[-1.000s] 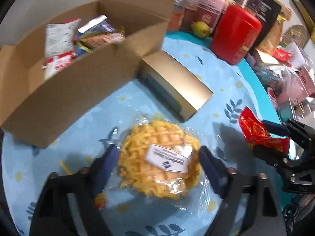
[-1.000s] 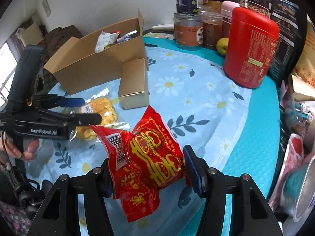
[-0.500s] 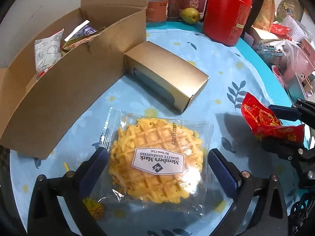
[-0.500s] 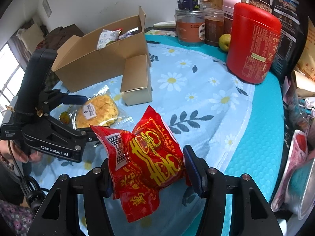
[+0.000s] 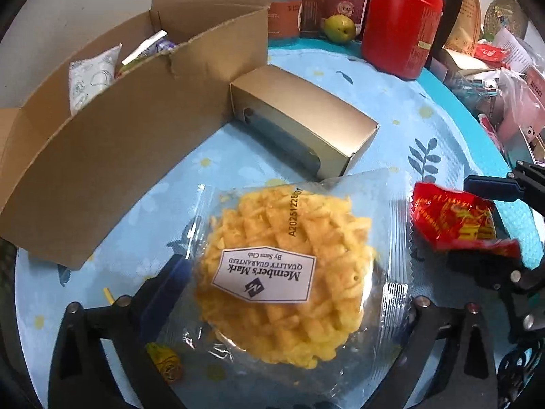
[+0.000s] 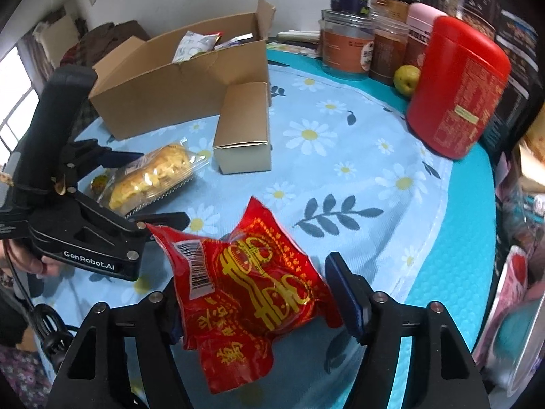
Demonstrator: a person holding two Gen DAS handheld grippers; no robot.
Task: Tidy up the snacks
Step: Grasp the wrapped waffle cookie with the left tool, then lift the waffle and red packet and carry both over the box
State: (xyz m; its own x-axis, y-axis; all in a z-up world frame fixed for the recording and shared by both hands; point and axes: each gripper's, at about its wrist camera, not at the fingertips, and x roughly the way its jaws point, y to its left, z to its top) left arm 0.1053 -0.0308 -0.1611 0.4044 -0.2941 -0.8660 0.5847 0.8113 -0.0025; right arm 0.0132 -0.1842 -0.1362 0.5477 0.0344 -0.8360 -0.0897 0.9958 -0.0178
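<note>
A round table (image 6: 453,272) under a blue daisy-print cloth (image 6: 340,156) carries everything here. The biggest thing on it is an open cardboard box (image 5: 112,156) at the far left edge, with several snack packets (image 5: 92,78) standing inside. A red canister (image 6: 456,88) stands well to the right of the box, at the back of the table, with a small green fruit (image 6: 407,80) and some jars (image 6: 344,51) beside it. A closed gold carton (image 5: 303,126) lies with one end just against the box's front corner.

In front of the box lies a waffle in a clear wrapper (image 5: 289,266). The left gripper (image 5: 289,293) straddles it, jaws wide and closing, with the waffle between them; whether the pads press on the wrapper cannot be told. A small yellow candy (image 5: 163,361) lies on the cloth beside the waffle.

Farther from the box, to the waffle's right, the right gripper (image 6: 259,296) has a red snack packet (image 6: 245,293) between its jaws, which are opening; the right pad stands clear of the packet.
</note>
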